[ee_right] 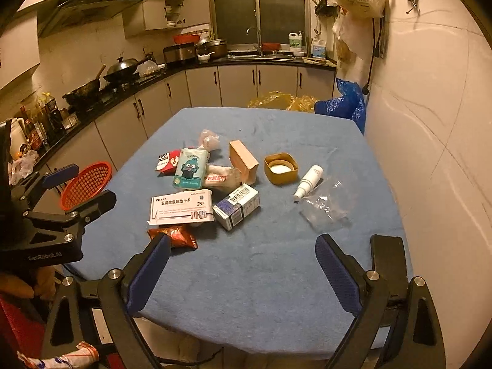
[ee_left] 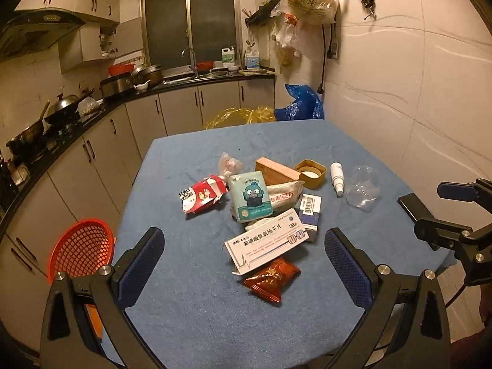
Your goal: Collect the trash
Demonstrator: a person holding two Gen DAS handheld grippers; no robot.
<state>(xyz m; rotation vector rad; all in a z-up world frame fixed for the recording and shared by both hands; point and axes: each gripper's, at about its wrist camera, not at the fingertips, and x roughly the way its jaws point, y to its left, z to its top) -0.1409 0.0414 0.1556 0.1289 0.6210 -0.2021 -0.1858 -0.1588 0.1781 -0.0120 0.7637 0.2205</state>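
Both hand-held grippers hover wide open, empty: left hand-held gripper (ee_left: 243, 264), right hand-held gripper (ee_right: 243, 267). Trash is heaped mid-bench (ee_left: 190, 323); red basket (ee_left: 81, 247), probably the bin, sits off the left edge. Take the nearest red snack packet (ee_left: 270, 278) first, pinching its crimped edge.

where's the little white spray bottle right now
In both views the white spray bottle lies on the table's right side, between the tan lid and the clear plastic cup.
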